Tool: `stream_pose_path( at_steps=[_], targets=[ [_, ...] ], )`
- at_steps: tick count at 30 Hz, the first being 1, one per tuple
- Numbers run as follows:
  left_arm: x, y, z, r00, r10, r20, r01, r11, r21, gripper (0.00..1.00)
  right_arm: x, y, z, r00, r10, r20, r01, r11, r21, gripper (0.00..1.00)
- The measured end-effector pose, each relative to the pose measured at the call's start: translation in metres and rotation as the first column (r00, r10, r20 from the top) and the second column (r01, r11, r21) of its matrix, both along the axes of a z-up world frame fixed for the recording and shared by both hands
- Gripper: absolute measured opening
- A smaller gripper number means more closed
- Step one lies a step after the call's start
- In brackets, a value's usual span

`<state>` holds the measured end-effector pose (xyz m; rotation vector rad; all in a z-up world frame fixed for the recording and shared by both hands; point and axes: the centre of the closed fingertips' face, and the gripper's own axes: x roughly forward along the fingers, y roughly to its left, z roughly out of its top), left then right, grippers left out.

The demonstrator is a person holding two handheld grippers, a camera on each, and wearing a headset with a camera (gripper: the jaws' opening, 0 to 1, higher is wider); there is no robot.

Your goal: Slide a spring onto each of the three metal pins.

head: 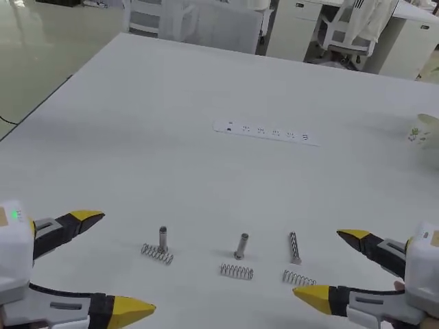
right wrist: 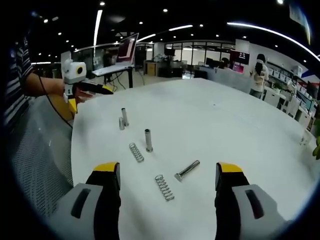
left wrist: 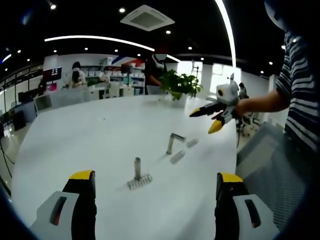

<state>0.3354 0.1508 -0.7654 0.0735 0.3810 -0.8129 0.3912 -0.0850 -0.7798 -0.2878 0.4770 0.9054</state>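
Three metal pins sit in a row near the front of the white table [head: 206, 178]. The left pin [head: 163, 238] and middle pin [head: 241, 245] stand upright; the right pin [head: 293, 247] lies on its side, as the right gripper view shows [right wrist: 187, 170]. A loose spring lies beside each: left spring [head: 157, 253], middle spring [head: 236, 272], right spring [head: 299, 278]. My left gripper [head: 113, 264] hovers open left of the row. My right gripper [head: 328, 264] hovers open just right of the lying pin. Both hold nothing.
A white power strip [head: 265, 132] lies across the middle of the table. A small white object [head: 425, 129] sits at the right edge. Chairs and cabinets stand beyond the far side. A potted plant [left wrist: 180, 85] and people show in the room behind.
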Motion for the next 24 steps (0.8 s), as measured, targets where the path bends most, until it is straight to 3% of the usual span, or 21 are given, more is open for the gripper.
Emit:
stream_pose_path(
  at_steps=[8,24],
  targets=[
    [-0.002,0.002,-0.001,1.0,0.002,-0.007,-0.002,1.0,0.005,0.97,0.017,0.002,0.0,0.999,-0.032,-0.043,0.033,0.999,0.006,0.62],
    [-0.004,0.004,-0.003,1.0,0.009,-0.008,-0.008,1.0,0.019,0.95,0.033,0.004,-0.009,0.988,-0.085,-0.133,0.084,0.996,-0.012,0.45]
  ],
)
